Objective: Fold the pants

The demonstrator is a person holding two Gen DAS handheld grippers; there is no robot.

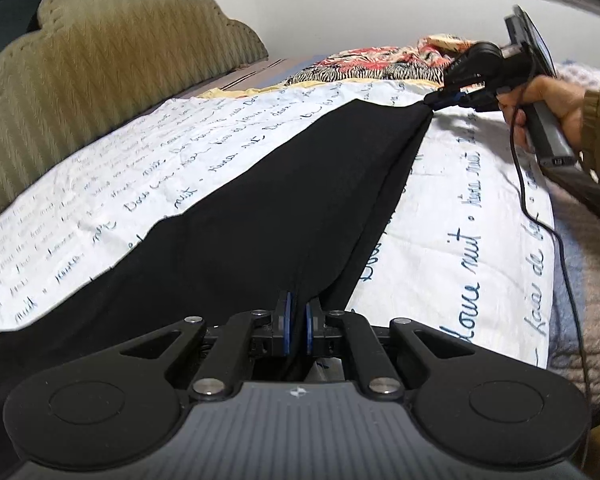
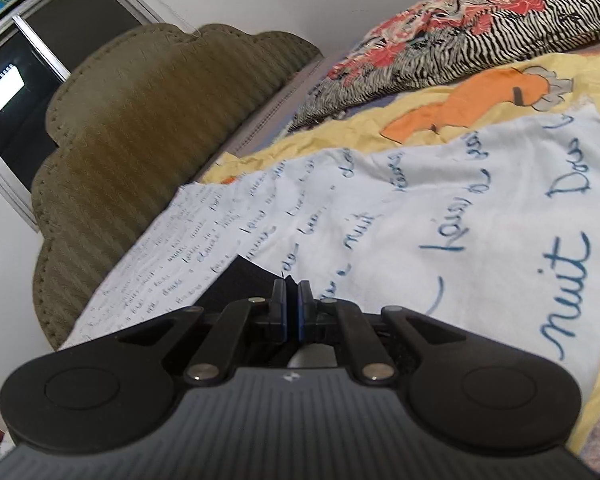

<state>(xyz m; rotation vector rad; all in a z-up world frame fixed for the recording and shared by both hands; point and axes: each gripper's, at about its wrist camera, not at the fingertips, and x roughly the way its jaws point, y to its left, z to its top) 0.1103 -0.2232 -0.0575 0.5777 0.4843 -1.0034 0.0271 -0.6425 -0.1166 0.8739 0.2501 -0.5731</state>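
Observation:
Black pants [image 1: 260, 208] lie stretched in a long band across a white blanket with blue script [image 1: 452, 240]. At the bottom of the left wrist view my left gripper [image 1: 298, 312] is shut on the near end of the pants, with the cloth pinched between its blue pads. At the far end my right gripper [image 1: 436, 102], held by a hand [image 1: 548, 108], is shut on the bunched corner just above the blanket. In the right wrist view the right gripper [image 2: 292, 296] has its jaws together, and a small piece of the black pants [image 2: 240, 284] shows to their left.
An olive padded headboard [image 1: 80, 60] runs along the bed's left side. Crumpled zebra-and-floral bedding [image 1: 380, 60] lies at the far end, over a yellow sheet [image 2: 440, 92]. A black cable [image 1: 540, 220] trails from the right gripper across the blanket's right edge. A dark window [image 2: 40, 60] sits behind the headboard.

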